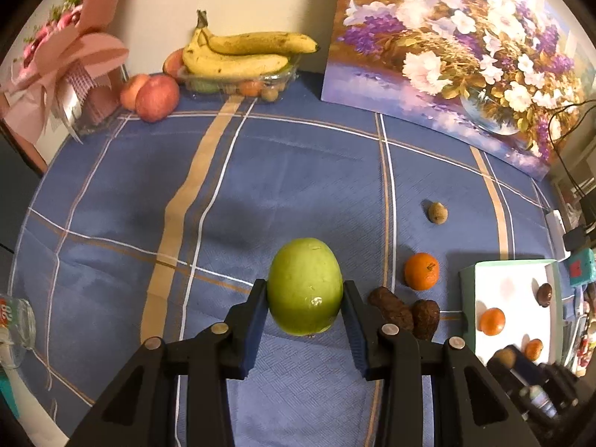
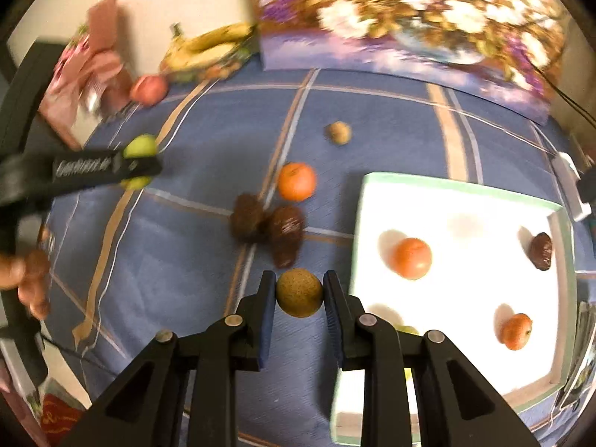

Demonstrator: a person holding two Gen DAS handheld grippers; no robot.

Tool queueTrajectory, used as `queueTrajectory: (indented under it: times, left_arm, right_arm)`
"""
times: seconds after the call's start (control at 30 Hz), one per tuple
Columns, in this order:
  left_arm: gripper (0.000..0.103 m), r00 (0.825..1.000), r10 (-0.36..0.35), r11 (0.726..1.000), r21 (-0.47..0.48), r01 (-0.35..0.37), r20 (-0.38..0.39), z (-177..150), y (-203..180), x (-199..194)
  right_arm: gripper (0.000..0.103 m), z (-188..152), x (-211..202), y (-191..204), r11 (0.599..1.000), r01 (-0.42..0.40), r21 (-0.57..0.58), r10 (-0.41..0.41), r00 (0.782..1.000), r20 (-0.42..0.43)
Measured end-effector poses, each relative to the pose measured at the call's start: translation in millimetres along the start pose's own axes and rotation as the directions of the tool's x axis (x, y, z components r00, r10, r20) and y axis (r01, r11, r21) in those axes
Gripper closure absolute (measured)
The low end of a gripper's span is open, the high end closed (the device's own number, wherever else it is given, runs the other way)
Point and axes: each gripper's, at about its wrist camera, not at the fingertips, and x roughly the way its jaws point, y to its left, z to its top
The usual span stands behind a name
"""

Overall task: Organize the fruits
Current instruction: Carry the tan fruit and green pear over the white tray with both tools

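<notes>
My left gripper (image 1: 305,287) is shut on a large green fruit (image 1: 305,298), held above the blue checked cloth; in the right wrist view it shows at the left (image 2: 139,162). My right gripper (image 2: 300,277) is shut on a small round brown fruit (image 2: 300,294) beside the white tray (image 2: 465,205). The tray holds a tangerine (image 2: 412,258), a dark brown fruit (image 2: 541,250) and a small red-orange fruit (image 2: 516,330). On the cloth lie another tangerine (image 2: 297,181), two dark brown fruits (image 2: 247,219) and a small brown fruit (image 2: 338,132).
At the back stand a clear container with bananas (image 1: 242,52), red apples (image 1: 156,97), a pink-bowed gift box (image 1: 67,74) and a flower painting (image 1: 465,56). A glass jar (image 1: 15,327) sits at the left edge. Cables run along the right side.
</notes>
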Motion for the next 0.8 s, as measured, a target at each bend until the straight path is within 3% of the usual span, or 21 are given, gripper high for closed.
queueTrajectory:
  times: [0.17,0.3,0.4,0.8]
  left_arm:
    - [0.061,0.999,-0.042,0.999,0.015,0.042,0.001,2.0,-15.2,-2.6]
    - [0.061,1.0,-0.023,0.998,0.054,0.023,0.005,-1.7,-32.2,-4.4]
    - [0.061,0.998,-0.067,0.996,0.056,0.067,0.003,-3.1,-44.0,-6.3]
    - [0.061,0.992,-0.127,0.973,0.199,0.12,0.02,-3.6,-119.6,-18.0]
  right_arm:
    - [0.076,7.5,-13.5,-25.7,0.998,0.028,0.059,-0.031,0.998,0.056]
    - [0.076,8.0,-23.5,-49.6,0.991,0.022,0.131,-0.034,0.996,0.086]
    - [0.076,8.6,-31.6,-65.8,0.985,0.022,0.172,-0.042,0.993,0.11]
    - [0.076,6.4,-57.9,-141.1,0.939,0.093,0.332,-0.147,0.979,0.14]
